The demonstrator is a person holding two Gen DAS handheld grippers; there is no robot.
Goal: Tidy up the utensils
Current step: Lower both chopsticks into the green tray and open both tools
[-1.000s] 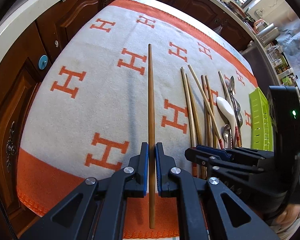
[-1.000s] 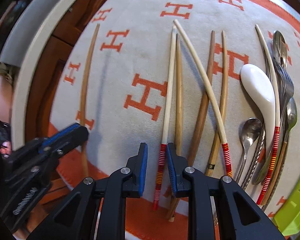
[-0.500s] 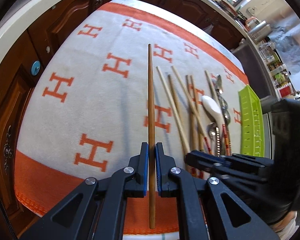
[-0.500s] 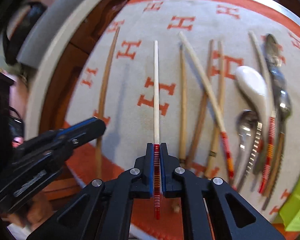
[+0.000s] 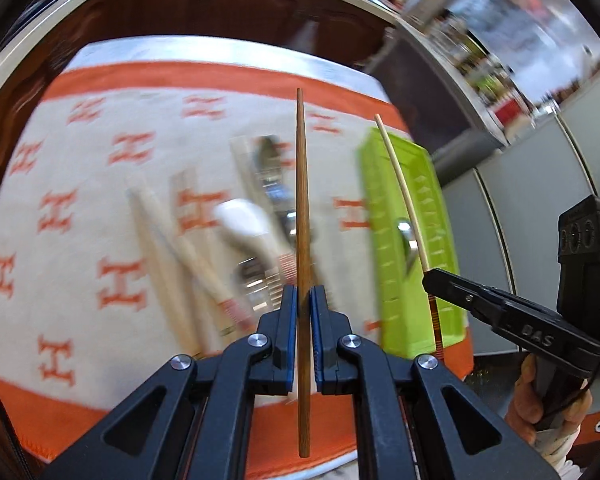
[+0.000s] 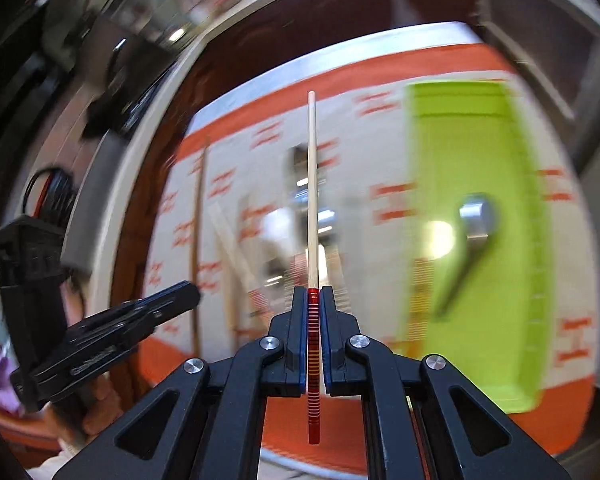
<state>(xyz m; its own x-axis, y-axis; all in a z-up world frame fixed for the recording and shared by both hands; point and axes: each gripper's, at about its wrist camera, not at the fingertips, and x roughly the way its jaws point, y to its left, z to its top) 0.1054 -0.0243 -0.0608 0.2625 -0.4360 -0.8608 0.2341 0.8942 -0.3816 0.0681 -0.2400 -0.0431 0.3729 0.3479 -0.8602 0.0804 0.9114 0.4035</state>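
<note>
Both chopsticks lifted clear of the cloth, mid-carry toward the green tray (image 6: 476,288). Left tool (image 5: 303,312) clamped narrow on a dark brown wooden chopstick (image 5: 302,208), gripped well down its length with a long tip reaching forward and a shorter tail hanging behind the pads. Right tool (image 6: 313,312) pinched tight on a pale chopstick (image 6: 312,200) at its red-striped end, the striped tail poking out below.

Tray lying on the orange-and-white H-patterned blanket (image 5: 84,208) at the right edge of the bench, already holding a metal spoon (image 6: 466,240) and, apparently, one red-banded stick, though blur makes that uncertain. More chopsticks, a white ceramic spoon (image 5: 244,220) and metal cutlery left in a loose row on the blanket between the tools and the tray.

To do it well: keep each stick parallel to the tray's long side, lower tip-first over the open part beside the spoon, and release only once the shaft is near the tray floor, to avoid bouncing or rolling out. Best taken one at a time, right first as likely nearer, so the tools stay apart. Slowing down advisable: heavy blur suggests a fast swing.
</note>
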